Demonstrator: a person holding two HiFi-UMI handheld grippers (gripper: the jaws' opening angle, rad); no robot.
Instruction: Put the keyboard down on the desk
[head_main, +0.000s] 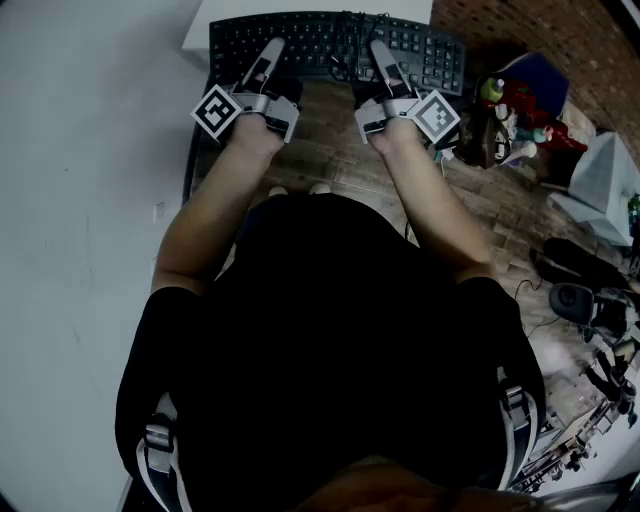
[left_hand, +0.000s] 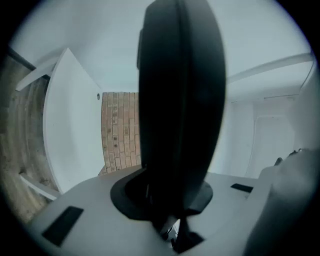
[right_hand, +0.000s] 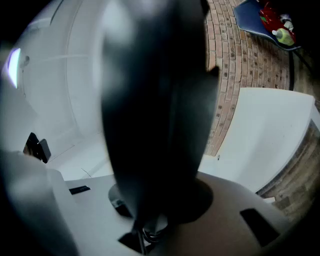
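A black keyboard (head_main: 335, 45) is held level at the top of the head view, its far edge over the corner of the white desk (head_main: 198, 28). My left gripper (head_main: 268, 58) is shut on the keyboard's near edge at its left half. My right gripper (head_main: 384, 58) is shut on the near edge at its right half. In the left gripper view the keyboard (left_hand: 180, 100) fills the middle as a dark upright band between the jaws of the gripper (left_hand: 172, 210). The right gripper view shows the same dark band (right_hand: 155, 100) clamped in that gripper (right_hand: 155, 205). The keys are hidden in both gripper views.
A white wall runs down the left of the head view. A heap of toys (head_main: 510, 110) and a blue bag (head_main: 535, 80) lie on the brick-patterned floor at the right, with a white box (head_main: 605, 185) and cables and gear (head_main: 590, 300) further right.
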